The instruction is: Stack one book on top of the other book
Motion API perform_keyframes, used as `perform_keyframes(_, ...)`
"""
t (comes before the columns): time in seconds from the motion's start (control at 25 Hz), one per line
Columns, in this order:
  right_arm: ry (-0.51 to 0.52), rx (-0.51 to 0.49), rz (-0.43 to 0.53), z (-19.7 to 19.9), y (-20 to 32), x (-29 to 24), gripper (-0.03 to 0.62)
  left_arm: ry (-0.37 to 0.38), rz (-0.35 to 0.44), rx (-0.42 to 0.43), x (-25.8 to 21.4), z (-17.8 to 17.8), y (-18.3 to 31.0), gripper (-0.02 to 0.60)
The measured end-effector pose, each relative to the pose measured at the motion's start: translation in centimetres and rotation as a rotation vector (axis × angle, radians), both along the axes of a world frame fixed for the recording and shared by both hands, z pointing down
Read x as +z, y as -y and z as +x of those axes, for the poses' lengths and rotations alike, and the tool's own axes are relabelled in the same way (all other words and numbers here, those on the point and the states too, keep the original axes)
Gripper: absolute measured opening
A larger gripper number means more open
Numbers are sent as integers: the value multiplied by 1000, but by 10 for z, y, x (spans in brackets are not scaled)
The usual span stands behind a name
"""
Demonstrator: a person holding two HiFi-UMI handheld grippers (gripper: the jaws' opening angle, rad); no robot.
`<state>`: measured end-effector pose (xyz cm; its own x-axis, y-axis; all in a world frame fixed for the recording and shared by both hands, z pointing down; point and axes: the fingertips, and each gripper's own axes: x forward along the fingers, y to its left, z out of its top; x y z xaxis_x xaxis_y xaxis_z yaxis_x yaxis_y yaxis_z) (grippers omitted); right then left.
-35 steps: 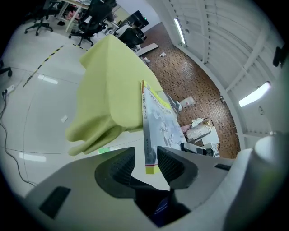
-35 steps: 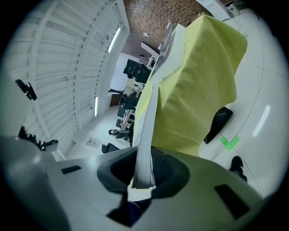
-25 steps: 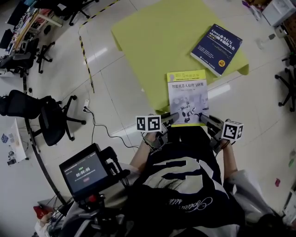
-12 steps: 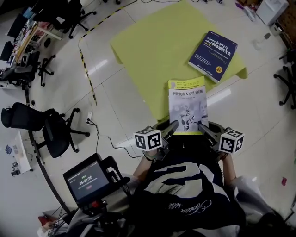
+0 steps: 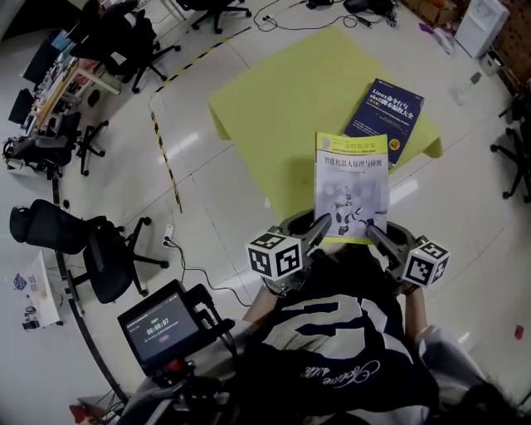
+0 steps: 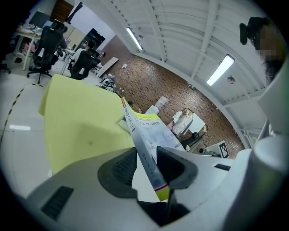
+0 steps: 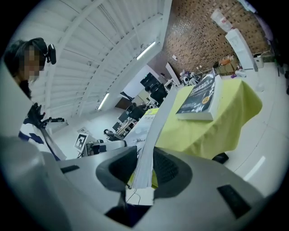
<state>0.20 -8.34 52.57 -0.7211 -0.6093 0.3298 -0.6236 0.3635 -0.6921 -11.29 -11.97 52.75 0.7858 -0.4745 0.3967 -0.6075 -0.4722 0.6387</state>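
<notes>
A white book with a yellow band point(image 5: 352, 187) hangs in the air over the near edge of the yellow table point(image 5: 282, 108). Both grippers grip its near corners. My left gripper point(image 5: 319, 226) is shut on the spine corner; in the left gripper view the spine point(image 6: 140, 140) runs between the pads point(image 6: 118, 167). My right gripper point(image 5: 373, 232) pinches the page edge point(image 7: 153, 131), and its jaws are opening slightly with the book still between them. A dark blue book point(image 5: 386, 108) lies flat at the table's far right corner, also seen in the right gripper view point(image 7: 201, 99).
Black office chairs point(image 5: 91, 241) stand on the glossy floor at the left. A black-and-yellow tape line point(image 5: 166, 149) runs beside the table. A screen device point(image 5: 162, 319) sits at the lower left, and a white box point(image 5: 481, 25) at the top right.
Both grippers have raised the white book and carried it farther over the table, rolling a little. Its far edge now overlaps the blue book's near corner in the head view.
</notes>
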Motion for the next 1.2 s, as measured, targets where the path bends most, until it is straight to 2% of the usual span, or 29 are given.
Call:
perform_keyframes(0.4,-41,82,50,87,84,-15,104,17,46,83,-16,91,93,138)
perform_keyframes(0.56,-62,73,38,136,124,-9,104,32,31,81,-9,139,132,138)
perform_keyframes(0.76,-83,48,-6,182,188,16,106,93,-11,79,18,187,194,140)
perform_keyframes(0.92,-81,35,-61,195,217,37,106,143,-61,69,38,199,221,140)
perform_keyframes(1.08,-80,25,-131,196,221,53,106,239,-76,80,53,200,227,140)
perform_keyframes(1.2,-23,53,-161,198,221,54,106,233,-125,49,60,196,228,141)
